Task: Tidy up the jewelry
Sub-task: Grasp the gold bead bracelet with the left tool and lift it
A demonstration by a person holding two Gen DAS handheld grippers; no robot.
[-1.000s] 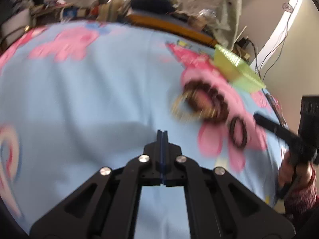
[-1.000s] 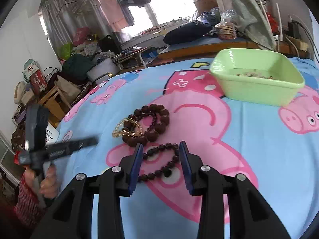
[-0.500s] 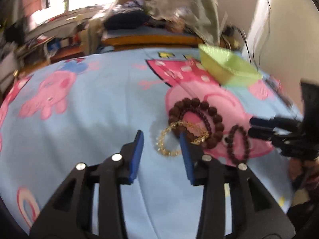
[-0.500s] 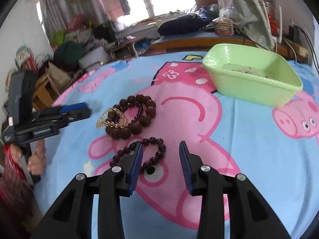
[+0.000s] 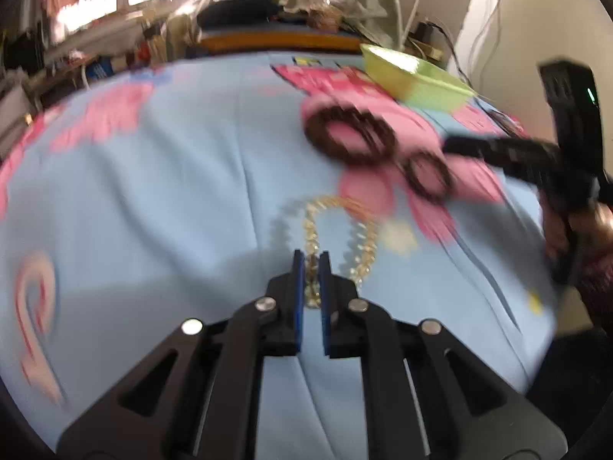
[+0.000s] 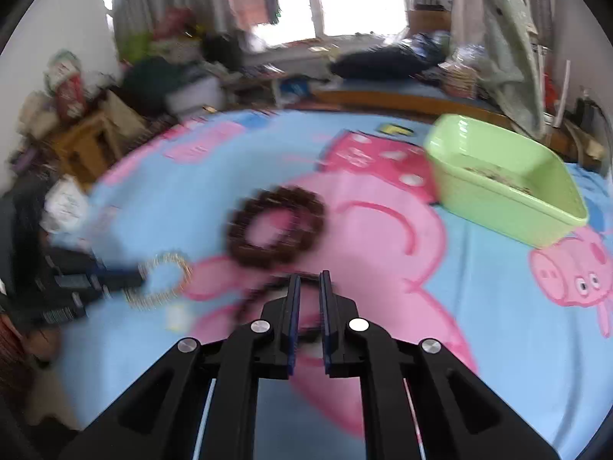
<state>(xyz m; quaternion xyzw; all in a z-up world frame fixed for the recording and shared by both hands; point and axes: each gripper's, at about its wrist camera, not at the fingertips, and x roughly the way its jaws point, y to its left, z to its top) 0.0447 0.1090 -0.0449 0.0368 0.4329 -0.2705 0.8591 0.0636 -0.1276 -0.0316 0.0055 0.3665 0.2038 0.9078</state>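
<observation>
We see a bed spread (image 6: 498, 306) in pale blue with pink cartoon pigs filling both views. At about 2 o'clock on it in the right wrist view stands a green tub (image 6: 502, 188), with some small bits lying inside that are too blurred for us to name. Near the middle, at 11 o'clock from our right gripper (image 6: 306, 287), lies the big brown bead bracelet (image 6: 276, 226). The small dark bead bracelet (image 6: 264, 295) sits right at that gripper's tips; the fingers are nearly together and seem to pinch its strand, though the blur keeps us from being sure of contact. Our left gripper (image 5: 311, 264) has narrow fingers clamped on the gold chain bracelet (image 5: 337, 226), whose loop reaches toward 12 o'clock over the spread. In the left view the right gripper comes in from 3 o'clock, over the small dark bracelet.
</observation>
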